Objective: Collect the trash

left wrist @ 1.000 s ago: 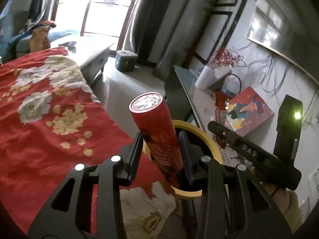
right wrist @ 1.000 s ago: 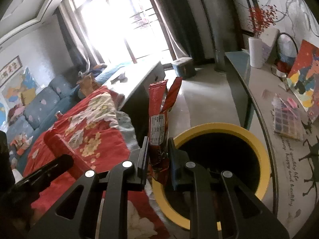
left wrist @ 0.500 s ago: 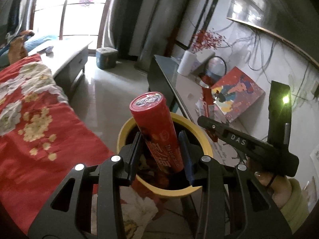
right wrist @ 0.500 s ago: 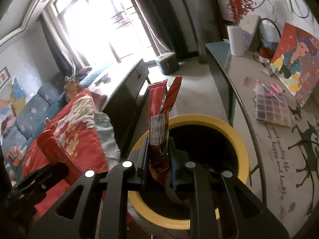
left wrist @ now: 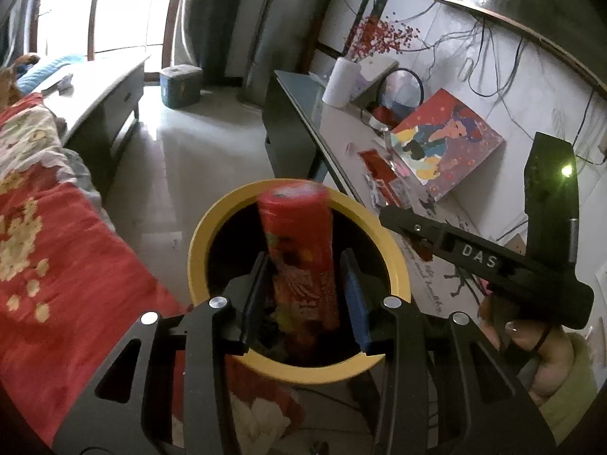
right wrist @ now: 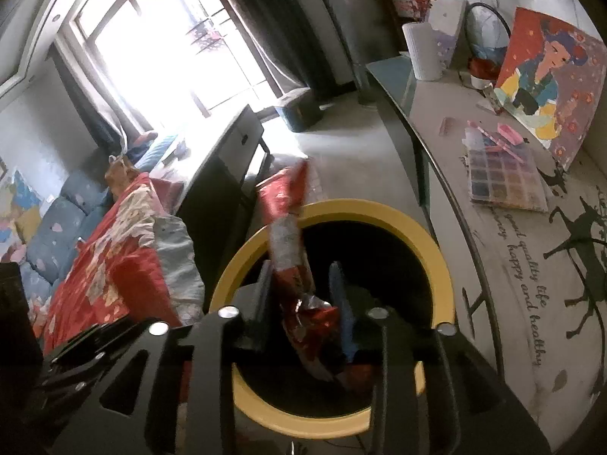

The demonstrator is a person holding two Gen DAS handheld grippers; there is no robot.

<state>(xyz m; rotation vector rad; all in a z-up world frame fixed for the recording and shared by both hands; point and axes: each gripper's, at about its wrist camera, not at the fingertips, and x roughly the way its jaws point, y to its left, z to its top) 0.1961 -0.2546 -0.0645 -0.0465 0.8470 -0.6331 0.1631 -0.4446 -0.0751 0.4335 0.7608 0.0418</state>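
Daylight floods in from the window [right wrist: 170,57] far ahead of the right gripper, blown out to white glare. The bin [right wrist: 428,250] interior below the fingers is deep shadow. The falling red can [left wrist: 299,250] and wrapper [right wrist: 292,235] are motion-blurred. Fisheye bending curves the edges, with dark vignetted corners.

A painted canvas [left wrist: 447,140] leans beside a white vase [left wrist: 339,81].

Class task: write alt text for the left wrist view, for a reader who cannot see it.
The left gripper, jaws opening, releases a blurred red snack tube over a yellow-rimmed bin. The right gripper reaches in beside it; a red floral blanket lies left.
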